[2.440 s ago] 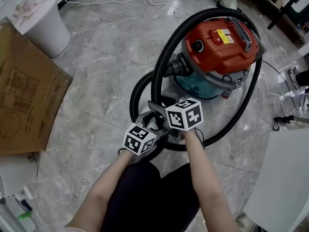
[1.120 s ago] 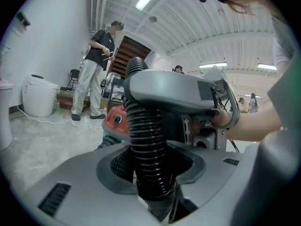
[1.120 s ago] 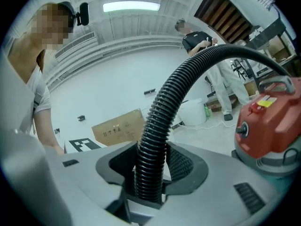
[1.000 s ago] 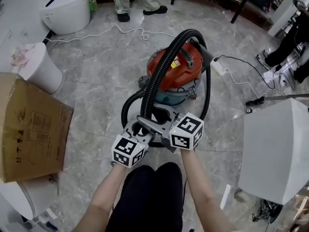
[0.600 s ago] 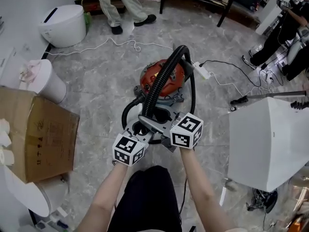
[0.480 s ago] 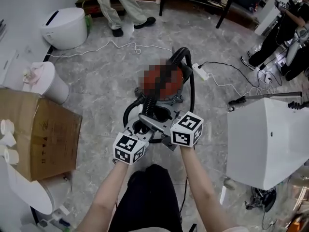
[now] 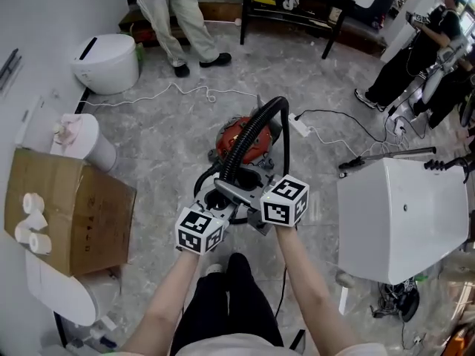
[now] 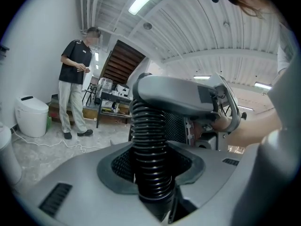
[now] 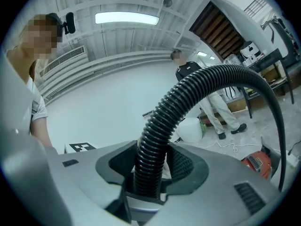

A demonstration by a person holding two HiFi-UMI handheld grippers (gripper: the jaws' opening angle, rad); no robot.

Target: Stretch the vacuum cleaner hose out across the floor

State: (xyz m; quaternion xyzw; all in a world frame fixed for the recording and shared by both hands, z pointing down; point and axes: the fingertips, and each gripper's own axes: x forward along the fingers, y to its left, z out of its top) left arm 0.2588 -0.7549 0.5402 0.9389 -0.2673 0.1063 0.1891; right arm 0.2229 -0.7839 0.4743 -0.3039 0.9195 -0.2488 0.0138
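The red vacuum cleaner (image 7: 241, 136) stands on the grey floor, far below my hands. Its black ribbed hose (image 7: 256, 128) rises from my grippers, arches over the vacuum and drops down its right side. In the head view my left gripper (image 7: 213, 209) and right gripper (image 7: 256, 199) sit side by side at the hose's grey handle end (image 7: 234, 191). The left gripper (image 8: 150, 173) is shut on the hose (image 8: 148, 145) just below the grey handle (image 8: 178, 95). The right gripper (image 9: 149, 173) is shut on the hose (image 9: 157, 135) a little further along.
A cardboard box (image 7: 74, 206) with paper rolls lies at the left, beside a white bin (image 7: 85, 139). A white cabinet (image 7: 401, 213) stands at the right. A power strip and cables (image 7: 300, 124) trail behind the vacuum. People stand at the back (image 7: 182, 21).
Both grippers have risen with the hose held between them. The vacuum and floor now look smaller and further below, and the hose stands up in a taller arch.
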